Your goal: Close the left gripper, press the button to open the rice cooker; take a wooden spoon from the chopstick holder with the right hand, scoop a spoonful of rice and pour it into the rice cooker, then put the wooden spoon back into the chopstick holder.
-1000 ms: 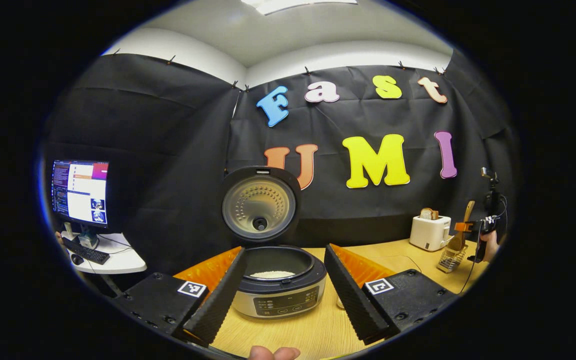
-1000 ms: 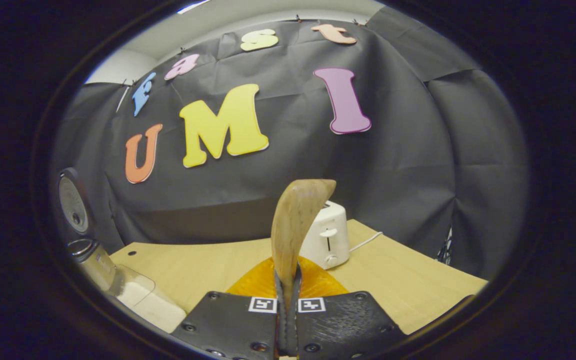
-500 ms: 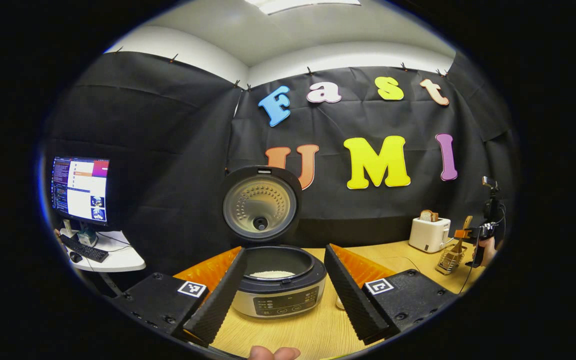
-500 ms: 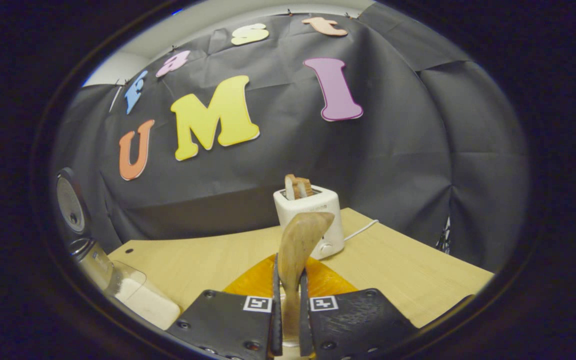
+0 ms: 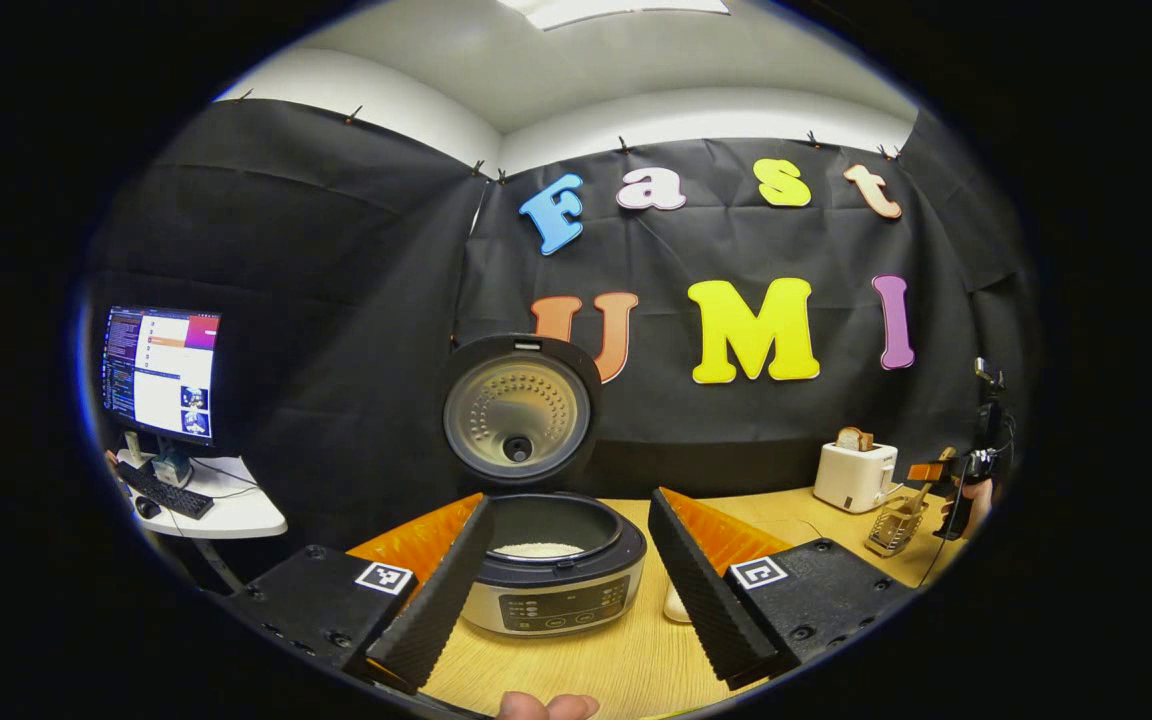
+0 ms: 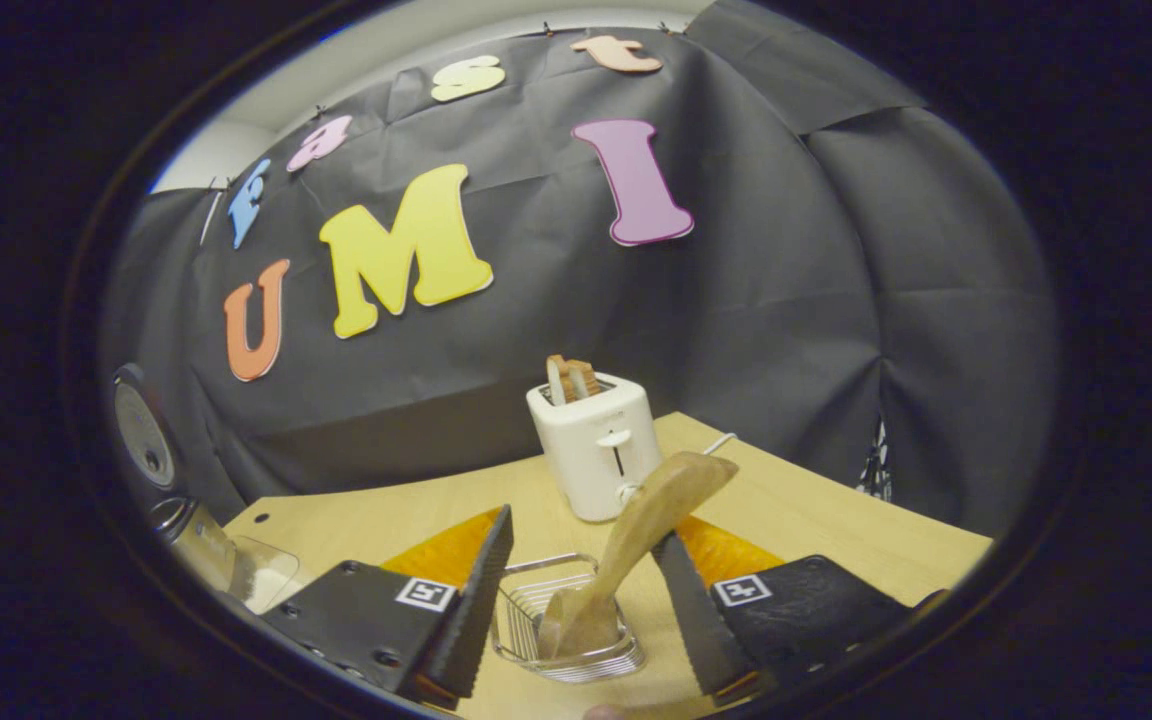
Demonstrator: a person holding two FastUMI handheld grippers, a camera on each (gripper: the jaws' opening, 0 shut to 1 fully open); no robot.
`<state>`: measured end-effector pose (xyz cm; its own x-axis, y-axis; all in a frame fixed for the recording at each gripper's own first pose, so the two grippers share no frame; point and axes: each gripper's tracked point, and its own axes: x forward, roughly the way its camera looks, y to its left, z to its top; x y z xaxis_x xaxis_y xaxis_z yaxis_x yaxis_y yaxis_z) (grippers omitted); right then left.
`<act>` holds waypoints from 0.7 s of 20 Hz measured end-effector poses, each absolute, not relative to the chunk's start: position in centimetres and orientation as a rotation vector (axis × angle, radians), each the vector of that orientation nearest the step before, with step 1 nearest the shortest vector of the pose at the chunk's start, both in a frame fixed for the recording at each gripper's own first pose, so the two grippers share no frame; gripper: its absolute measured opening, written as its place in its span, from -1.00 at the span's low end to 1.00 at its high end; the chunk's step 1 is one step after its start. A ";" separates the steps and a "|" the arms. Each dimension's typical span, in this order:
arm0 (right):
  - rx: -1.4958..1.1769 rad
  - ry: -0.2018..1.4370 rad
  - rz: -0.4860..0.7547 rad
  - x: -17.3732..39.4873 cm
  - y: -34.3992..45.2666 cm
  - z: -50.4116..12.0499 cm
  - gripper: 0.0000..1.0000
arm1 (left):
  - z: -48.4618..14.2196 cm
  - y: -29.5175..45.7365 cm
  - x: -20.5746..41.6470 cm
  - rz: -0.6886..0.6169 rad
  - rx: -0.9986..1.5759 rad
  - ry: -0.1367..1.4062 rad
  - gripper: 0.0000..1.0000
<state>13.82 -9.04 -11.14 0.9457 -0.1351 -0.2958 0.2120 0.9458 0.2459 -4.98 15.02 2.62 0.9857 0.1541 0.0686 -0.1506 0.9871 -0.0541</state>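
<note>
A: Left hand-held gripper (image 5: 576, 575) first: fingers spread wide apart, nothing between them, hanging just in front of the rice cooker (image 5: 556, 580). Lid (image 5: 519, 410) stands upright, white rice visible in the pot. Monitor (image 5: 161, 375) on a side desk at far left.

B: And to the right?

A: Toaster (image 6: 596, 455) at the far side of the worktop (image 6: 816, 520). Right hand-held gripper (image 6: 581, 610) also parted, one finger on each side of the chopstick holder (image 6: 566, 640), touching nothing that I can see. Wooden spoon (image 6: 626, 555) sits in the wire holder, bowl down, handle leaning right.

B: Step in hand?

A: Judging by that, the last one: spoon is back in the holder. Next move calls for drawing the right hand-held gripper straight back without knocking the tilted handle or tipping the light holder.
</note>
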 end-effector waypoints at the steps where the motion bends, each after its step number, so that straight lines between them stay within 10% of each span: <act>1: 0.288 0.278 -0.181 13.6 -9.2 -11.1 0.67 | 2.7 15.0 -5.0 0.155 -0.057 -0.077 0.98; 14: 0.247 0.228 -0.215 9.1 -11.4 -10.2 0.83 | 6.9 14.9 -3.9 0.256 -0.033 -0.084 0.98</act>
